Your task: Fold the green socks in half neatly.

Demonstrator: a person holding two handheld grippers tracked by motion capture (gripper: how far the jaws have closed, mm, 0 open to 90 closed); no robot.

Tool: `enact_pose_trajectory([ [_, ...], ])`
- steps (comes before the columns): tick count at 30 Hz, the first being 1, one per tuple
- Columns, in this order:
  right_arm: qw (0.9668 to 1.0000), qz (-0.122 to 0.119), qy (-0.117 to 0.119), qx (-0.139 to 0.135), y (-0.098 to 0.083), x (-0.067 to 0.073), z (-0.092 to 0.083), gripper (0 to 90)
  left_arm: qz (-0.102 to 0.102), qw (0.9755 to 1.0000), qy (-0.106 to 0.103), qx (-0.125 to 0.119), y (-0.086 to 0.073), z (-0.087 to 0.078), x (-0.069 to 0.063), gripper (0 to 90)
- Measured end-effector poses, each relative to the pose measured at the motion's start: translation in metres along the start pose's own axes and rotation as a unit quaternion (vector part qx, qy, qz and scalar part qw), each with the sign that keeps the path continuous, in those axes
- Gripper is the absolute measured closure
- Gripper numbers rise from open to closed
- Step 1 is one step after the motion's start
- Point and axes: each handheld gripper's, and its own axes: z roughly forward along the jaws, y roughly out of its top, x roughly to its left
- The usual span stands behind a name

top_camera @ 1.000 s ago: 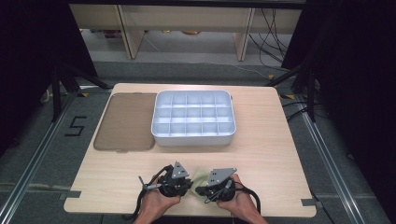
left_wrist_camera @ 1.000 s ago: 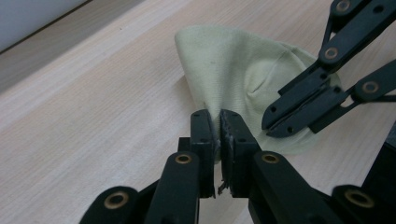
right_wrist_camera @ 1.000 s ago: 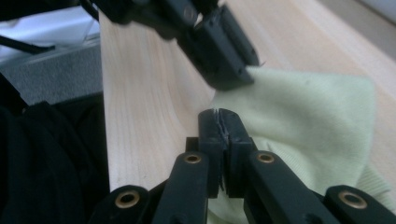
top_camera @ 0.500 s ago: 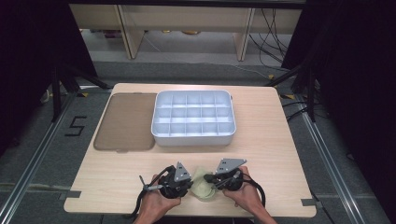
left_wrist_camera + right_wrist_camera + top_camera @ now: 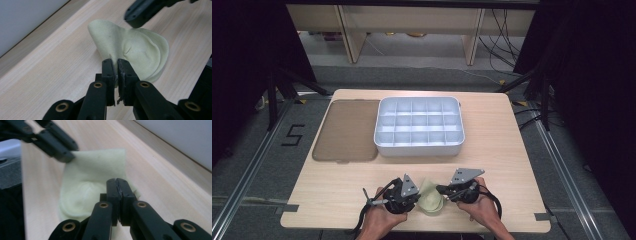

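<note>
On the table (image 5: pixel 507 150), near its front edge, lies one pale yellow-green cloth (image 5: pixel 430 199), between two hand-held grippers. Counted items: one cloth, two grippers, one white compartment tray (image 5: pixel 419 127), one flat brown lid (image 5: pixel 347 131).

Containers: the tray stands at the middle of the table, divided into a grid of compartments, apparently four rows of five, though the far rows are hard to separate at this distance; every compartment that can be seen holds nothing. The lid lies flat just beside the tray, on its left.

Cloth and fingers: the left gripper (image 5: pixel 117 65) has its fingers (image 5: pixel 109 71) pressed nearly together, pinching an edge of the cloth, which rises from the table in a soft peak beyond them. The right gripper (image 5: pixel 117 185) likewise has its fingers (image 5: pixel 126 192) pressed together on the opposite part of the cloth, one flat corner standing up behind them. The cloth's rounded lower folds rest on the table between both grippers.
</note>
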Motion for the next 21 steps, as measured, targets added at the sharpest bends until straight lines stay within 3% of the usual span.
enact_pose_trajectory([
  [1,1.0,-0.001,0.004,0.001,-0.002,0.002,-0.003,89.4,-0.011,0.9999,0.0,0.001,0.0,0.0,-0.001,83.7],
  [7,0.9998,0.003,0.015,0.013,-0.007,0.005,-0.005,89.2,-0.002,1.0,0.001,0.0,0.001,-0.001,-0.002,83.6],
  [9,0.9995,-0.006,0.021,0.023,-0.009,0.004,-0.001,89.1,-0.004,1.0,0.0,-0.003,0.002,-0.001,-0.003,83.6],
  [13,0.9989,0.005,0.019,0.042,-0.012,0.006,0.007,89.4,0.003,1.0,0.0,-0.005,0.004,-0.003,-0.006,83.6],
  [14,0.9986,0.017,0.023,0.045,-0.012,0.007,0.007,89.5,0.009,0.9999,0.002,-0.007,0.005,-0.004,-0.007,83.6],
  [21,0.9987,0.019,0.022,0.042,-0.013,0.005,0.009,89.6,0.037,0.999,-0.014,-0.02,0.012,-0.003,-0.028,83.7],
])
